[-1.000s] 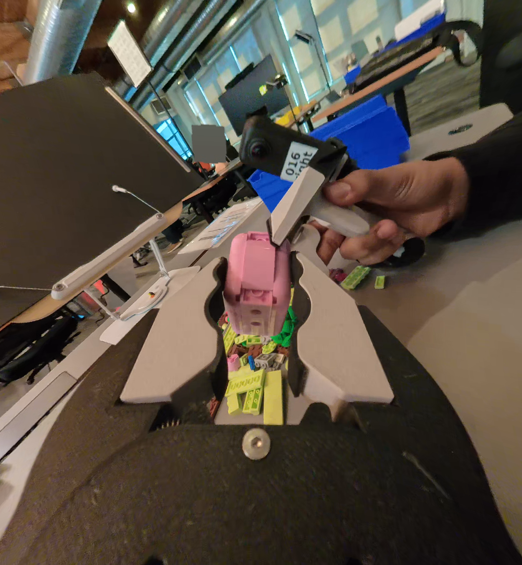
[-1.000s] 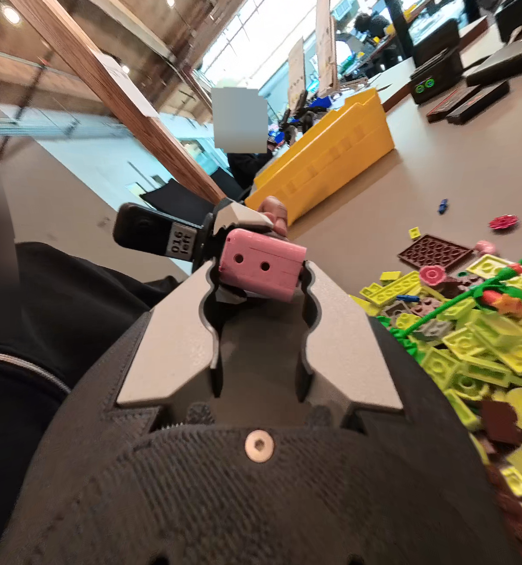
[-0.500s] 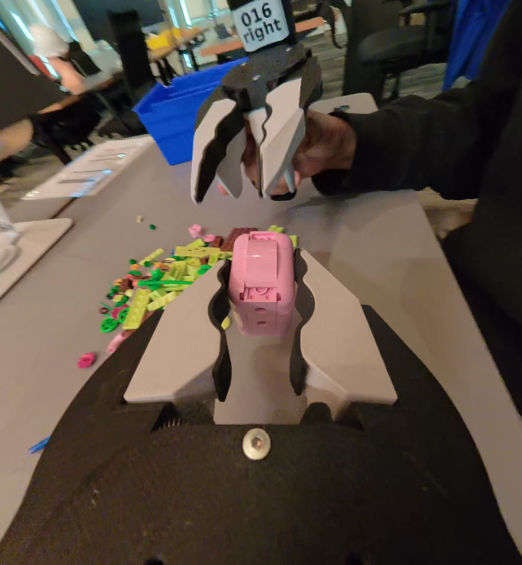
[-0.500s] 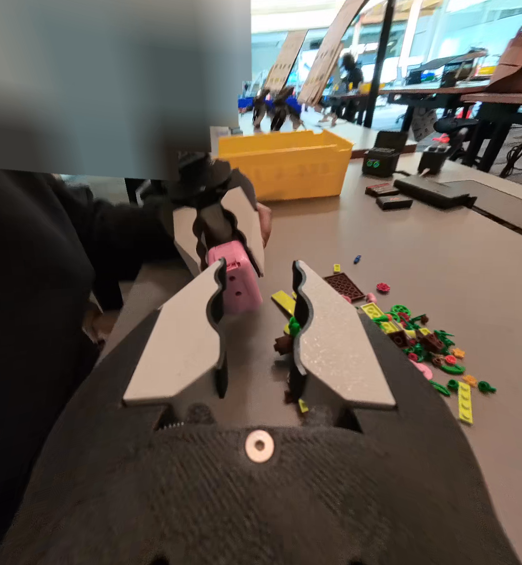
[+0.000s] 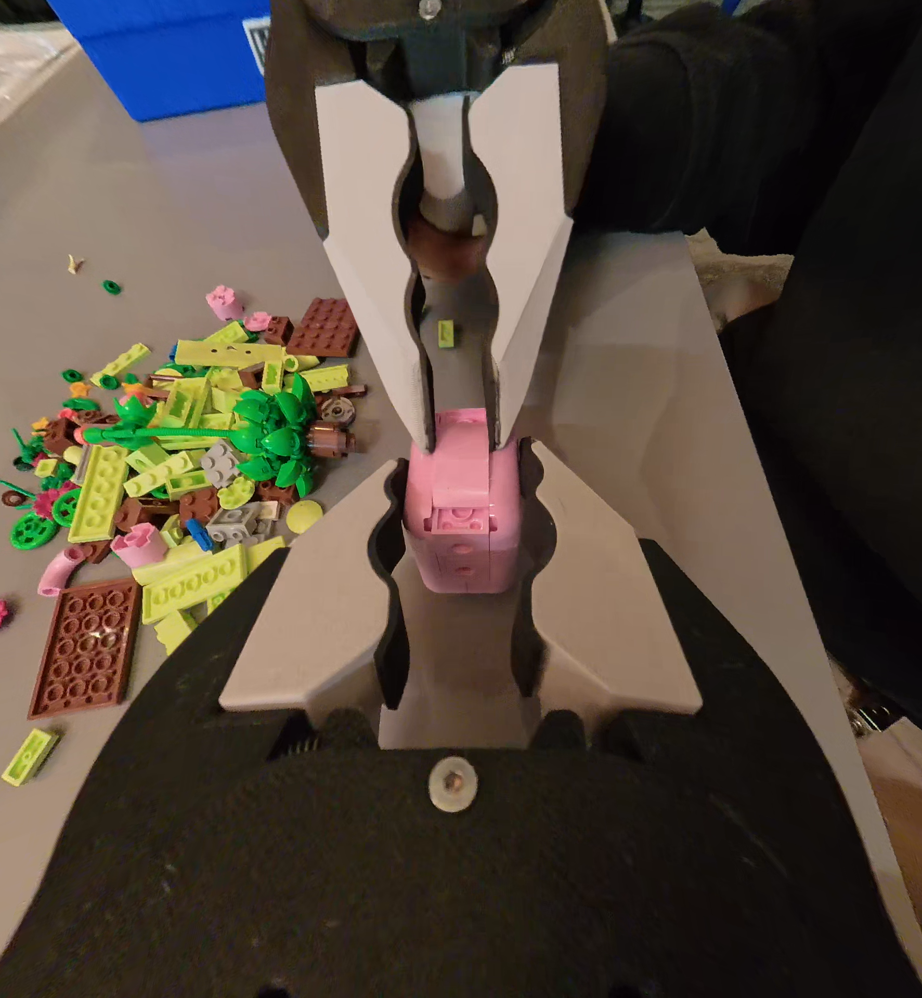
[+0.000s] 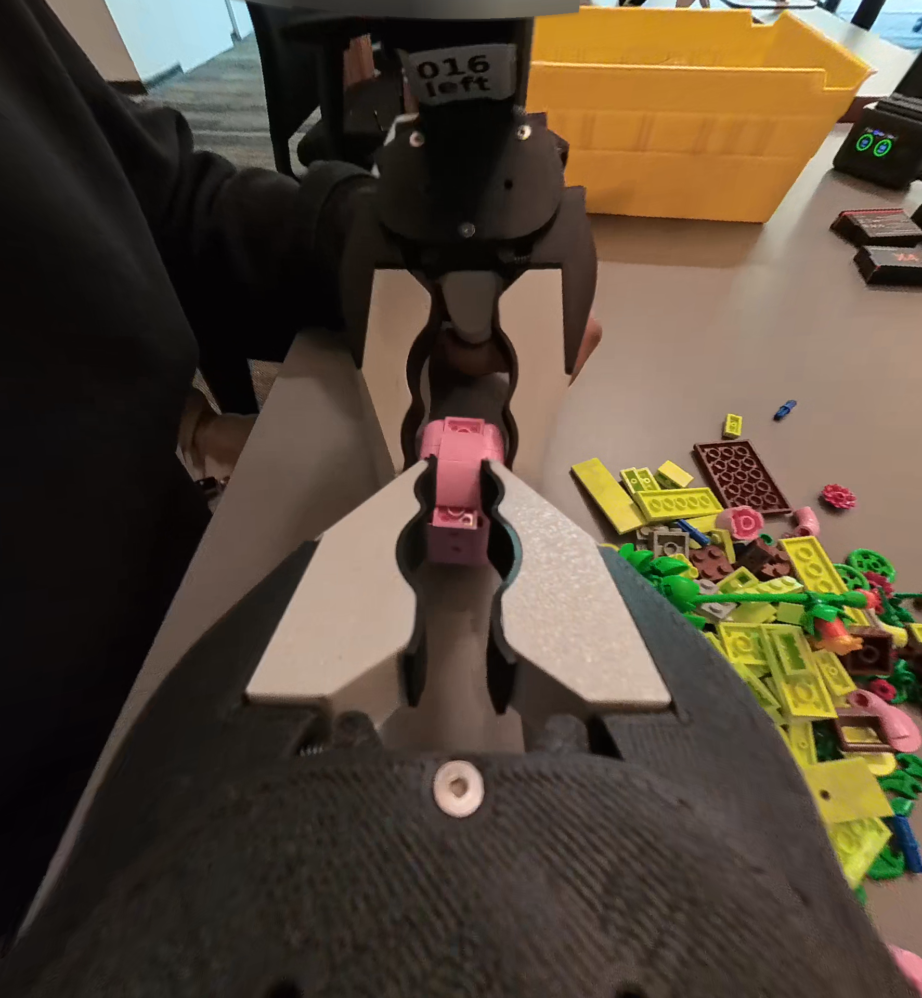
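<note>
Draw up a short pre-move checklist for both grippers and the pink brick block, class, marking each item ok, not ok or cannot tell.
1. Left gripper shut on the pink block: ok.
2. Right gripper pinching the block's raised middle strip: ok.
3. Block lifted off the grey table: cannot tell.
4. Loose brick pile apart from both grippers: ok.
5. Yellow bin out of the way: ok.
</note>
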`<act>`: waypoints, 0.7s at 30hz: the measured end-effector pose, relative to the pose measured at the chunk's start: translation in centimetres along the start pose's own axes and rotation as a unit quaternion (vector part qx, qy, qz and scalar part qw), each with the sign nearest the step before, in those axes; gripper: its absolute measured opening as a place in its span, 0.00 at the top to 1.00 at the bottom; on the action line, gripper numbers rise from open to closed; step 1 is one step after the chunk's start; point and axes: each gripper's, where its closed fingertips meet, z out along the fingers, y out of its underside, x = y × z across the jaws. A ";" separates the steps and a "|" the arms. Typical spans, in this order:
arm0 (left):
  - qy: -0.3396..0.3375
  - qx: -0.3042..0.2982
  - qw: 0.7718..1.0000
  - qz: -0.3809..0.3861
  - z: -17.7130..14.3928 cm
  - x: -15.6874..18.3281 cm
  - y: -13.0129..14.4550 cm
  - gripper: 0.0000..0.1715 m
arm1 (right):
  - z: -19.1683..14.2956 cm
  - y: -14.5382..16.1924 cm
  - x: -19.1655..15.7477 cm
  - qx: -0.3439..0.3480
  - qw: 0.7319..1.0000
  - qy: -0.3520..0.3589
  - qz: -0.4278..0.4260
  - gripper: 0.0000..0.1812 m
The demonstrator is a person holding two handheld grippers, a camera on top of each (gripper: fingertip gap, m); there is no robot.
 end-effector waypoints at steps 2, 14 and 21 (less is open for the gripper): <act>0.003 -0.018 1.000 -0.001 0.3 0.1 0.5 0.77 | 0.3 0.4 0.0 -0.013 1.000 0.003 -0.004 0.93; 0.008 -0.039 0.999 -0.008 0.6 0.2 1.0 0.77 | 0.7 0.9 0.1 -0.032 0.999 0.011 0.024 0.93; 0.003 -0.040 0.999 -0.007 0.5 0.2 1.2 0.76 | 0.8 0.7 0.1 -0.027 0.999 0.015 0.036 0.93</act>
